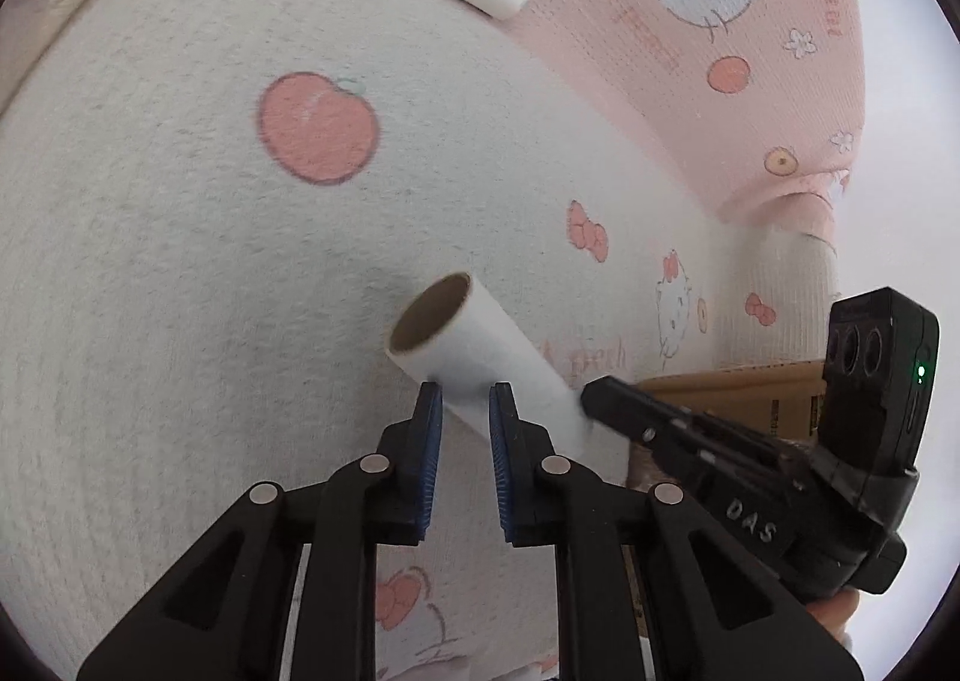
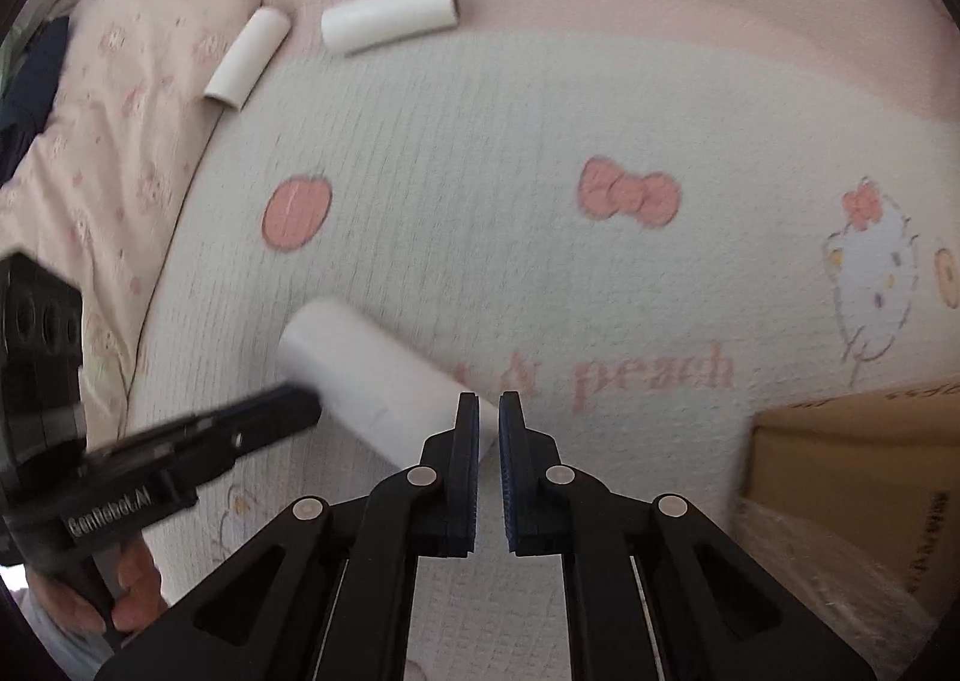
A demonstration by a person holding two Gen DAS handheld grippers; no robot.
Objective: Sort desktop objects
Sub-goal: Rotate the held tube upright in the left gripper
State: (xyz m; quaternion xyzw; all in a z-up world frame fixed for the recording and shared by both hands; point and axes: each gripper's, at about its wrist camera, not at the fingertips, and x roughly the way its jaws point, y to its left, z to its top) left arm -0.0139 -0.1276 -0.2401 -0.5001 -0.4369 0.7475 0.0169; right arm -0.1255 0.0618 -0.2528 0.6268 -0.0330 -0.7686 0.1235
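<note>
White cardboard, a bare paper-roll tube (image 1: 480, 357), is the nearest thing and lies at an angle on the printed blanket (image 1: 180, 261), clamped from both ends of the job. The left gripper (image 1: 467, 402) has its blue pads pressed against the tube's middle, narrow and holding it. The right gripper (image 2: 489, 411) is drawn in narrow at the tube's near end; in the left wrist view its tip meets that end, and its own view shows the end wall caught between its pads, so it holds the same tube. A hand (image 2: 129, 591) shows under the left tool.

Just to the side sits a brown cardboard box (image 2: 852, 489), open towards the grippers, probably the place the tubes go. Farther off, near the blanket's pink border, lie a second tube (image 2: 390, 12) and a shorter third tube (image 2: 247, 58), the latter against a pale pillow (image 2: 132, 81).

The step in hand looks like the pickup of the first tube. The next move calls for lifting it level with both grips kept steady, as thin cardboard crushes easily, then carrying it to the box.
</note>
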